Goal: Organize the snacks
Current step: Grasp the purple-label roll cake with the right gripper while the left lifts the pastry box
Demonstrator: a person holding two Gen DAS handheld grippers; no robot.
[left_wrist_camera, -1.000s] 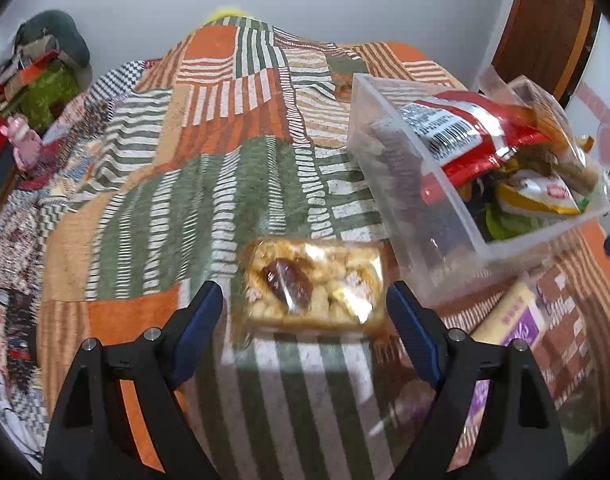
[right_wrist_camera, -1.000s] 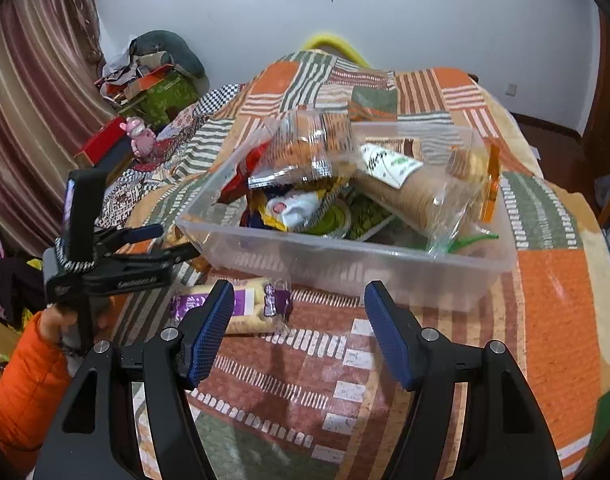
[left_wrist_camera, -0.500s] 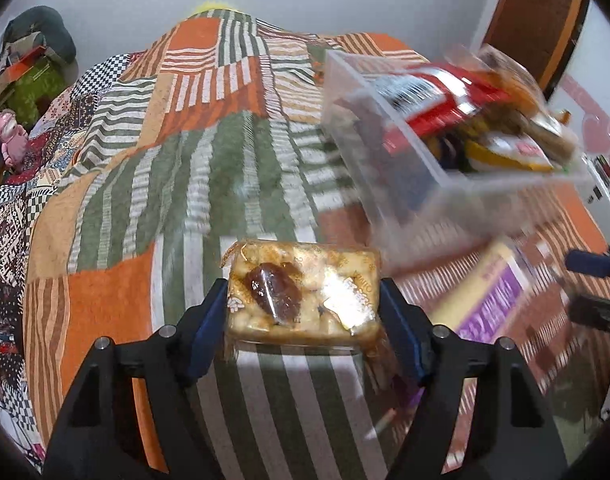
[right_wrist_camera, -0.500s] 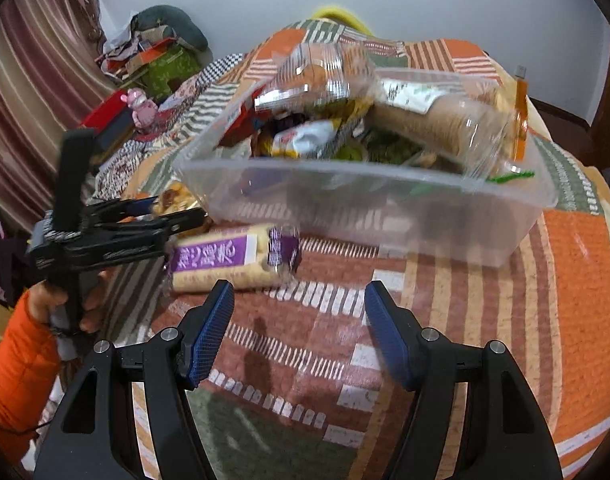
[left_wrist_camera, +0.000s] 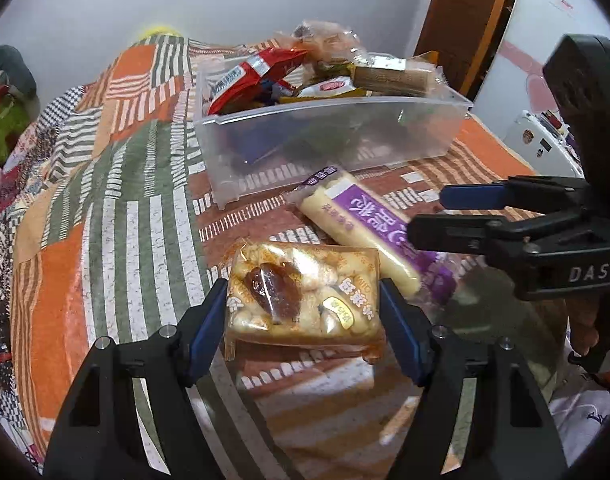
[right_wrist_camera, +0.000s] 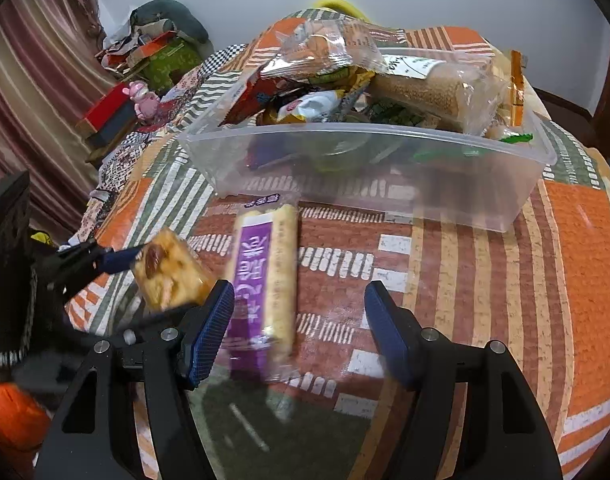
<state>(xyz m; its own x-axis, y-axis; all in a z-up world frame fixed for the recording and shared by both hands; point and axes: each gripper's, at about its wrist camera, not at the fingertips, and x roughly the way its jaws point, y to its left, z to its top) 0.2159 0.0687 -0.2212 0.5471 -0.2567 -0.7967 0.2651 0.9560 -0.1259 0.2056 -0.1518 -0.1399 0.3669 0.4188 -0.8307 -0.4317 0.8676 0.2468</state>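
My left gripper point(left_wrist_camera: 303, 324) is shut on a clear-wrapped nut cake snack point(left_wrist_camera: 301, 296) and holds it lifted above the bedspread; it also shows in the right wrist view point(right_wrist_camera: 169, 276). A long purple-and-cream snack pack point(left_wrist_camera: 361, 224) lies on the bedspread just beyond it. My right gripper point(right_wrist_camera: 299, 334) is open, its fingers straddling the near end of that purple pack point(right_wrist_camera: 265, 280). A clear plastic bin point(right_wrist_camera: 505, 168) full of snack packs stands behind; it also shows in the left wrist view point(left_wrist_camera: 425, 128).
The patchwork bedspread point(left_wrist_camera: 117, 208) covers the bed. Clutter, a red box point(right_wrist_camera: 105, 116) and a pink toy point(right_wrist_camera: 143, 100) lie off the bed's left side. A wooden door point(left_wrist_camera: 469, 20) and a white appliance point(left_wrist_camera: 545, 148) stand at the right.
My left gripper closed on the nut cake snack and lifted it, swinging right toward the bin. My right gripper moved down and forward over the purple pack.
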